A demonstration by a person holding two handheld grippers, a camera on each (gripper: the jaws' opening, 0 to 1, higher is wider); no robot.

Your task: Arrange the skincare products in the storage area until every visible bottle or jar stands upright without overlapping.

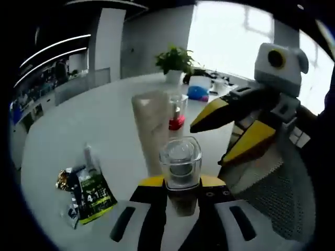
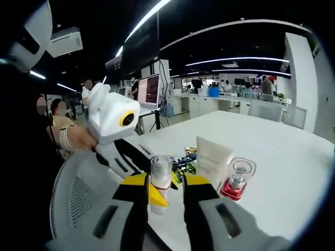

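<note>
1. Looking along the left gripper in the left gripper view, its jaws are closed on a clear-capped bottle, which stands roughly upright between them. Just behind that bottle rises a pale tube, with a red-collared bottle behind and just beside the tube. A green sachet lies flat on the white table, well to the side of the tube. The right gripper reaches in near the tube.
2. Risk here: the held bottle sits close to the tube, so setting it down carelessly could knock the tube over or leave the two overlapping.
3. In the right gripper view, the right gripper has its jaws narrowed around the clear bottle; whether they actually grip it I cannot tell. The tube and red-collared bottle stand just beside it.
4. Risk: both tongs crowd one bottle; an uneven release could tip it.
</note>
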